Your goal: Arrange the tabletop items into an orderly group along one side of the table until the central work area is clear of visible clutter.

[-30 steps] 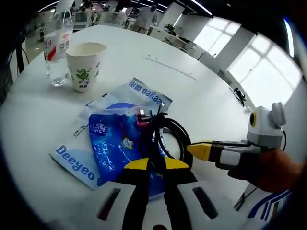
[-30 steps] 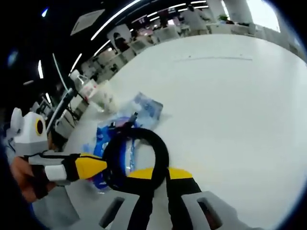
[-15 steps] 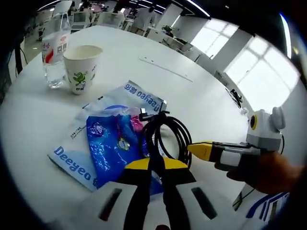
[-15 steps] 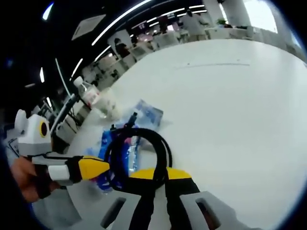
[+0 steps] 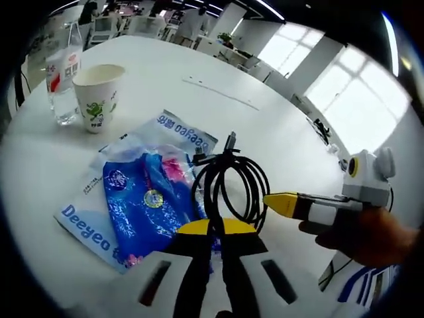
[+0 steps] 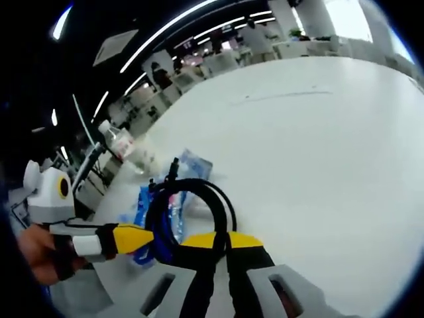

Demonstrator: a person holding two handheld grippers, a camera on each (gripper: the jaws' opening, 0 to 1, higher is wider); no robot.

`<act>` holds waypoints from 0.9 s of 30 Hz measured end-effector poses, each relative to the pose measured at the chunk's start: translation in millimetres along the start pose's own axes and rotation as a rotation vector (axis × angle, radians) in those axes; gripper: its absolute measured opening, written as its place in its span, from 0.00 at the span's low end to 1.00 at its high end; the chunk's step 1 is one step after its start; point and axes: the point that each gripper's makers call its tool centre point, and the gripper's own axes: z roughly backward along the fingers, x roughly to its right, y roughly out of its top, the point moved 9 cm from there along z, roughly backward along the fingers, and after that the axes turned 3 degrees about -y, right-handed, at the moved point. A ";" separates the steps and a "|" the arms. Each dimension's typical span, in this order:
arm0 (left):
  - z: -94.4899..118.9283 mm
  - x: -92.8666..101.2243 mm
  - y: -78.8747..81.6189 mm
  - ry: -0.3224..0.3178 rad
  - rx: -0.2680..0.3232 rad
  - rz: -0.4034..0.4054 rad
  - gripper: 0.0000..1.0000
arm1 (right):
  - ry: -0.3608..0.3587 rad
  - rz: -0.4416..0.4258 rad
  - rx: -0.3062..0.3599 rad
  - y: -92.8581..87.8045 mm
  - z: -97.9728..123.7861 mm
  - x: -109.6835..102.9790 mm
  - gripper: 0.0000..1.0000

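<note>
A coiled black cable (image 5: 211, 189) hangs above the white table (image 5: 285, 132), held from two sides. My left gripper (image 5: 216, 227) is shut on the coil's lower part. My right gripper (image 5: 281, 202) comes in from the right with its yellow tip closed on the coil's right edge. In the right gripper view the same cable (image 6: 226, 209) runs into my right gripper (image 6: 222, 238), while the left gripper (image 6: 136, 237) pinches its left side. Under the coil lies a blue packet (image 5: 142, 202) on a white "Deeyeo" pack (image 5: 182, 127).
A paper cup (image 5: 98, 93) and a clear water bottle (image 5: 59, 73) stand together at the far left of the table. They appear small in the right gripper view, bottle (image 6: 118, 139) beside cup (image 6: 142, 159). Desks and people fill the room behind.
The cable coil has risen off the packets, held by both grippers. Both cameras have lifted slightly, so cup and bottle sit further left.
</note>
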 end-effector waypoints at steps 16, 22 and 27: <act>-23.9 32.1 5.9 -0.066 -0.041 -0.060 0.00 | -0.065 -0.072 0.043 3.7 27.3 32.2 0.01; -32.6 50.2 7.2 -0.095 -0.057 -0.089 0.00 | -0.101 -0.112 0.058 -3.9 45.2 46.9 0.01; -42.2 61.0 7.8 -0.113 -0.077 -0.112 0.00 | -0.124 -0.144 0.067 -6.4 50.8 59.1 0.01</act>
